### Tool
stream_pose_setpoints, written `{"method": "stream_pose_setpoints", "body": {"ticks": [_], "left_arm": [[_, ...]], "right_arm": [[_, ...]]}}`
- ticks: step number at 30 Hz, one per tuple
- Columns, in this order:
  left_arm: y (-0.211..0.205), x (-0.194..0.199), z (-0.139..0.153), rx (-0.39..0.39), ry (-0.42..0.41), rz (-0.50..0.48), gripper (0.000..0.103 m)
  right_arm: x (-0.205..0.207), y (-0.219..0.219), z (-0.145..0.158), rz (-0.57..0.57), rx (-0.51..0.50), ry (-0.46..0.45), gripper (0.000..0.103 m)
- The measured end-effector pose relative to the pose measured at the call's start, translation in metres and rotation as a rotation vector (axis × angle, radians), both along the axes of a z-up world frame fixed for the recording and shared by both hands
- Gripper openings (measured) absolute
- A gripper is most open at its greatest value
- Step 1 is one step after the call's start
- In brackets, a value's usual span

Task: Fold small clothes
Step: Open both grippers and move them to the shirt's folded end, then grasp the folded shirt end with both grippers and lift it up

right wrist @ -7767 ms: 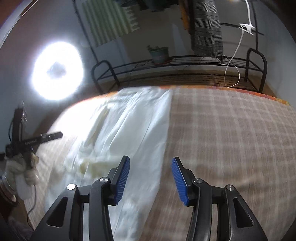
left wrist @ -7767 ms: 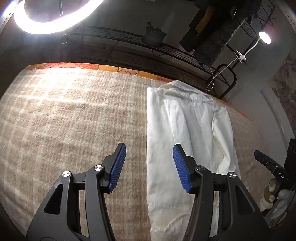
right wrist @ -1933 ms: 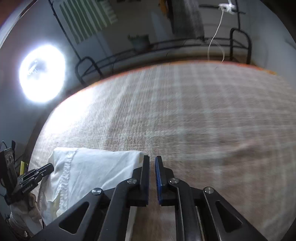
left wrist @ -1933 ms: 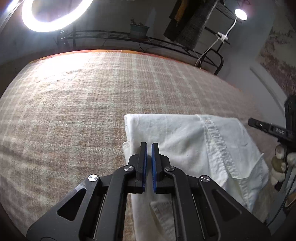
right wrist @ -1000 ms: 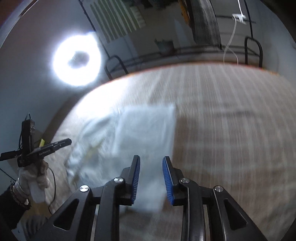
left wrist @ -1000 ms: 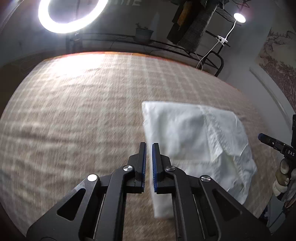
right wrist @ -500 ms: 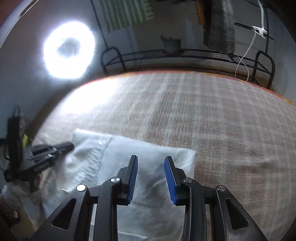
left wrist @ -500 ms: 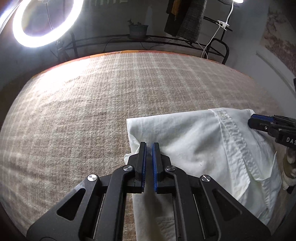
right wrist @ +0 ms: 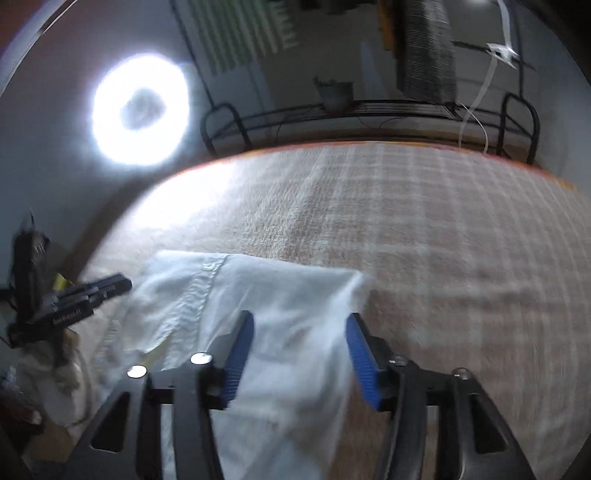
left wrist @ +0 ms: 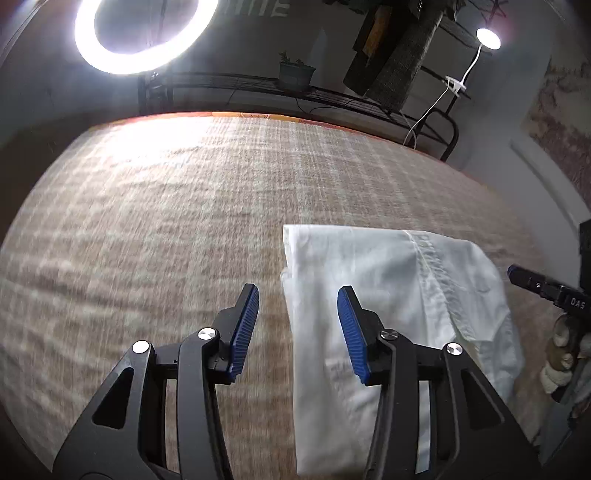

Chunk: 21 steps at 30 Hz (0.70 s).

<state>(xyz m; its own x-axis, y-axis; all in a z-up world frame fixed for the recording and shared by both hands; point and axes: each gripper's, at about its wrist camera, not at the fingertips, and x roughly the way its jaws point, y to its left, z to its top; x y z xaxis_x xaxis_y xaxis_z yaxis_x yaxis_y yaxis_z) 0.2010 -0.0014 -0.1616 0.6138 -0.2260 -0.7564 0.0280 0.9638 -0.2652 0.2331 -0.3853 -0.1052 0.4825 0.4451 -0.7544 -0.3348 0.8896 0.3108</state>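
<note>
Above the near edge of the white shirt, the left gripper has its blue pads apart; the jaws have just been opening, and nothing is pressed between them. The left border of the shirt runs up through the gap, lying flat below, not held. The right gripper is over the opposite side of the shirt, near its right corner. Its jaws also have just been opening, and the cloth seen between the pads lies loose; the picture is blurred there, but the pads do not seem to press on it.

The shirt lies folded on the checked blanket, as a rough rectangle with the button placket turned up on its right part. Beyond the shirt, at the far edge of the blanket, stands a dark metal rack with a small plant pot, and a ring light shines above. To the right of the shirt a hand of the person holds the other tool.

I judge that one fold is just finished and both claws are letting go. The next move probably needs both grippers to take a new edge of the shirt together, at matching places, so that the layers already made do not slide apart.
</note>
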Motion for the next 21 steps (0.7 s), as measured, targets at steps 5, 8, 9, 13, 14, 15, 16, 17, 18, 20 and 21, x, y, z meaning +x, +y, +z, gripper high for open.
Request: {"method": "stream_pose_setpoints", "body": {"ticks": [5, 8, 9, 13, 14, 15, 16, 17, 18, 20, 21], "left_arm": [[0.024, -0.010, -0.018, -0.262, 0.132, 0.016, 0.046], [0.036, -0.007, -0.031, -0.367, 0.186, 0.047, 0.046], [0.040, -0.005, -0.035, -0.401, 0.201, 0.056, 0.046], [0.050, 0.003, -0.053, -0.530, 0.261, 0.062, 0.046], [0.052, 0.004, -0.054, -0.550, 0.262, 0.058, 0.046], [0.054, 0.005, -0.056, -0.561, 0.264, 0.056, 0.046], [0.055, 0.006, -0.056, -0.573, 0.266, 0.057, 0.046], [0.056, 0.008, -0.057, -0.585, 0.269, 0.055, 0.046], [0.056, 0.010, -0.057, -0.592, 0.271, 0.053, 0.046], [0.054, 0.017, -0.058, -0.599, 0.273, 0.048, 0.046], [0.053, 0.019, -0.058, -0.597, 0.274, 0.046, 0.046]], "right_arm": [[-0.014, -0.043, -0.010, -0.056, 0.169, 0.114, 0.065], [-0.019, -0.060, -0.023, -0.100, 0.265, 0.180, 0.066], [-0.019, -0.064, -0.028, -0.109, 0.303, 0.204, 0.067], [-0.020, -0.065, -0.043, -0.106, 0.377, 0.261, 0.066], [-0.020, -0.065, -0.046, -0.105, 0.386, 0.265, 0.066], [-0.019, -0.065, -0.048, -0.105, 0.396, 0.269, 0.063], [-0.016, -0.066, -0.052, -0.105, 0.413, 0.276, 0.062], [-0.015, -0.065, -0.056, -0.108, 0.444, 0.289, 0.058], [-0.014, -0.065, -0.059, -0.107, 0.467, 0.297, 0.056], [-0.014, -0.063, -0.065, -0.102, 0.498, 0.309, 0.052], [-0.015, -0.060, -0.067, -0.098, 0.504, 0.313, 0.049]]}}
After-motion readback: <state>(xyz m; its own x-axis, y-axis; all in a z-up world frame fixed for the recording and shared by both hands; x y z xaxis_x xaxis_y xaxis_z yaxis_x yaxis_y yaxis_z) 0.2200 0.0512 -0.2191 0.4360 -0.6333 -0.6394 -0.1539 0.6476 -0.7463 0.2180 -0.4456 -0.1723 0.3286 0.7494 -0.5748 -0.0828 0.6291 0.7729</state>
